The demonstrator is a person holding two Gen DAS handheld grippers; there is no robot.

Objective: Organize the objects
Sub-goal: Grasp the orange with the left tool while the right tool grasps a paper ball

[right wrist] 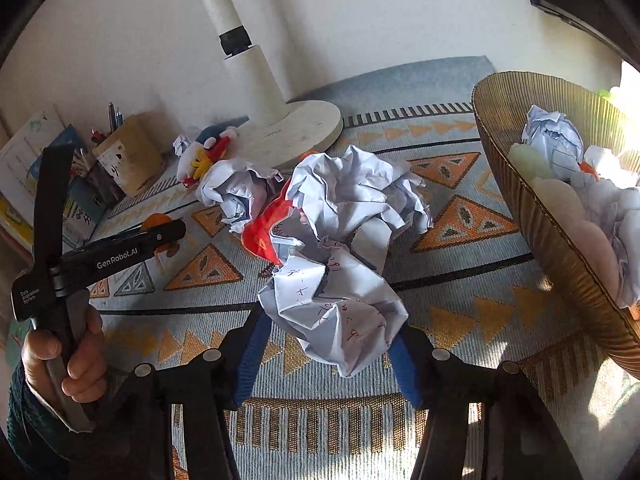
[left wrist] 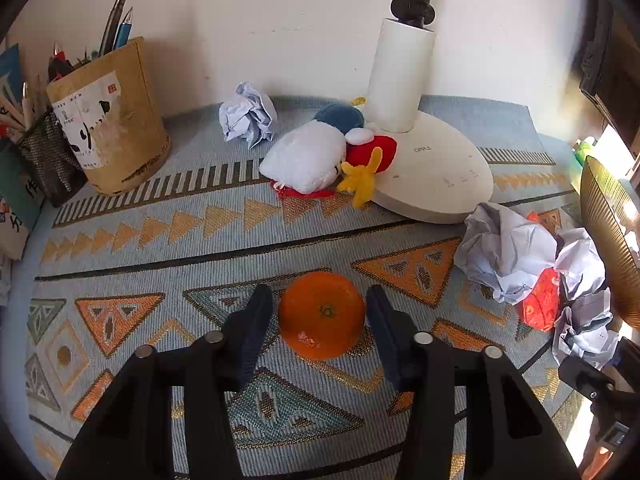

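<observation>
in the left wrist view the left hand-held gripper [left wrist: 320, 312] sits low in the centre of the frame, its two dark pads flanking an orange [left wrist: 321, 315] that rests on the patterned cloth of the table [left wrist: 160, 240]. a thin gap shows on each side of the fruit, so whether the pads are actually pressing it cannot be told. above the orange a plush toy [left wrist: 320, 156] lies against the white lamp base [left wrist: 436, 176], with one paper ball [left wrist: 248, 118] behind it in the upper middle. a wooden pen holder [left wrist: 116, 120] stands at the upper left. more crumpled paper [left wrist: 508, 252] and something red [left wrist: 540, 304] are heaped at the right, just beside a ribbed golden basket [left wrist: 608, 240].

in the right wrist view the right hand-held gripper [right wrist: 330, 340] is at the bottom centre, its blue pads pinching a crumpled paper ball [right wrist: 336, 312] with scribbles on it. beyond it, in the middle of the frame, lies another large paper wad [right wrist: 352, 192]. the basket [right wrist: 532, 200] fills the right edge and already holds paper and pale soft things. at the lower left a person's hand [right wrist: 68, 356] grips the handle of the other tool.
</observation>
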